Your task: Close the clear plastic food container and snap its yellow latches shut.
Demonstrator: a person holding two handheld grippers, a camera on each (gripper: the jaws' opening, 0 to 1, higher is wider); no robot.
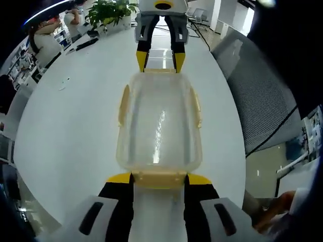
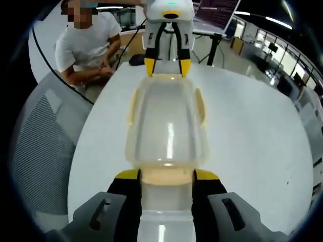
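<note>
- In the left gripper view, my left claw [image 1: 159, 177] sits at the near short end of the clear plastic container [image 1: 159, 126], its yellow-tipped jaws apart, one on either side of the yellow end latch [image 1: 159, 177].
- The container lies flat on the white counter [image 1: 70, 136], lid on, running lengthwise straight away from that claw, nearer the counter's curved edge by the grey mesh chair [image 1: 262, 101] than the opposite edge.
- Yellow side latches [image 1: 123, 104] run along both long sides of the container.
- At the far short end my right claw [image 1: 160, 60] faces me, jaws apart, tips just at the container's end.
- In the right gripper view, my right claw [image 2: 167, 175] straddles its own near end latch [image 2: 167, 176] the same way, jaws spread.
- Beyond the container [image 2: 167, 121] my left claw [image 2: 167, 67] meets the far end.
- Past the counter's [image 2: 252, 131] far edge sits a person in a white shirt [image 2: 88, 43]; a potted plant [image 1: 112, 11] stands at the far end in the left gripper view.
</note>
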